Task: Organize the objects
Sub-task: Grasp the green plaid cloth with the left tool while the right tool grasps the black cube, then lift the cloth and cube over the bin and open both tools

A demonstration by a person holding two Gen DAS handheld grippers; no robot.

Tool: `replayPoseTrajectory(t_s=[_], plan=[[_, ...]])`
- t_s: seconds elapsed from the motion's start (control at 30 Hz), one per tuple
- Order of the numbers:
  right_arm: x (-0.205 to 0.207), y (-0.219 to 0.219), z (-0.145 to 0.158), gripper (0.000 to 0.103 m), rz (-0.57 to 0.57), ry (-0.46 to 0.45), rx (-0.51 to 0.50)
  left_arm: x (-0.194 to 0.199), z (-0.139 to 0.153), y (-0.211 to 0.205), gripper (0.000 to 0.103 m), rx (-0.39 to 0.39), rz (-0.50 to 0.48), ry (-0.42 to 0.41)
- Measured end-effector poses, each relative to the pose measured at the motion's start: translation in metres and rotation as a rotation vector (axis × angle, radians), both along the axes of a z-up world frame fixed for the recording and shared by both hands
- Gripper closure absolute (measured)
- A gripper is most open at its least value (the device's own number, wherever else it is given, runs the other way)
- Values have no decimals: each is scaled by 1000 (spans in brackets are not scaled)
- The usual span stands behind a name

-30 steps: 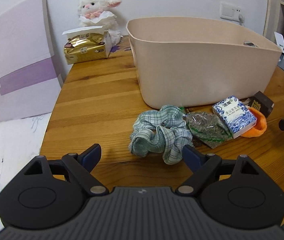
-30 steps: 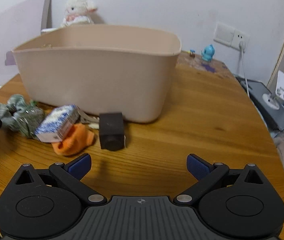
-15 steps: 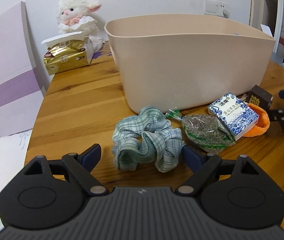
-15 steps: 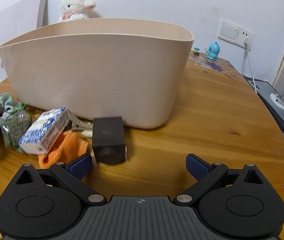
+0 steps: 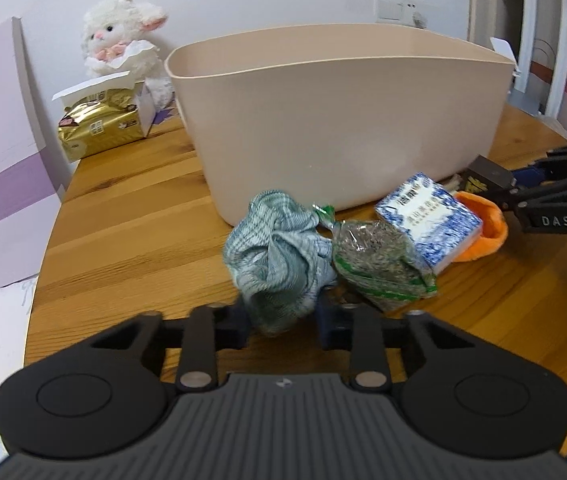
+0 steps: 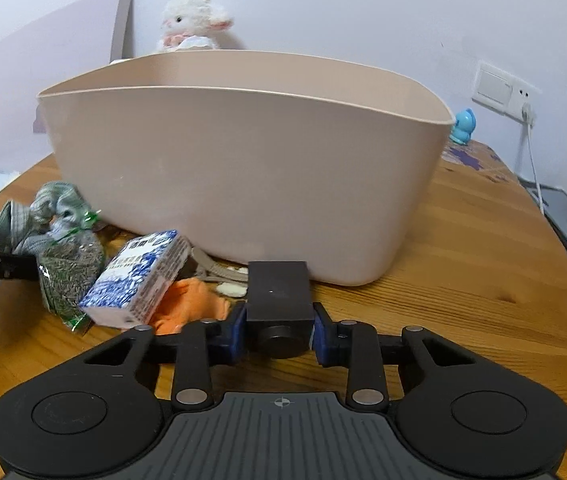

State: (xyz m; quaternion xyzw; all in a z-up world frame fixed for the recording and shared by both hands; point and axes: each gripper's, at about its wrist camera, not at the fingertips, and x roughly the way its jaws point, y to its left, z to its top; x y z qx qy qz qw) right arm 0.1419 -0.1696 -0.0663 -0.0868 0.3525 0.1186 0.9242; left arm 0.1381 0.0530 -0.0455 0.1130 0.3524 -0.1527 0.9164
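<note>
Left tongs [image 5: 283, 320] low over the tabletop [image 5: 131, 224], nearer its left edge, blue pads pinched onto the checked cloth [image 5: 279, 256]. Right tongs [image 6: 278, 328] level and low toward the tabletop's front edge, pads pressed against both sides of the black box [image 6: 278, 296].

Behind the bin I see a white plush lamb [image 5: 123, 36], a gold tissue pack [image 5: 101, 130], and a blue figurine [image 6: 463, 126] by the wall socket [image 6: 503, 90].
</note>
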Motion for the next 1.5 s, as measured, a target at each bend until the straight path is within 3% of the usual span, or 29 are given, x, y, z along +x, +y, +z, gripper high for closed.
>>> replayPoseTrajectory(t_s=[0.3, 0.63, 0.97, 1.3, 1.5], plan=[[-23, -8, 11, 74, -14, 11, 34, -14, 7, 5, 85, -33, -3, -4], [-52, -28, 40, 74, -23, -40, 69, -39, 35, 15, 85, -34, 6, -88], [-72, -39, 93, 74, -21, -229, 81, -54, 81, 14, 84, -59, -2, -214], [-40, -36, 135, 74, -14, -339, 96, -23, 112, -5, 84, -70, -5, -302], [-8, -29, 139, 74, -12, -354, 81, 14, 115, -23, 84, -43, 13, -309]])
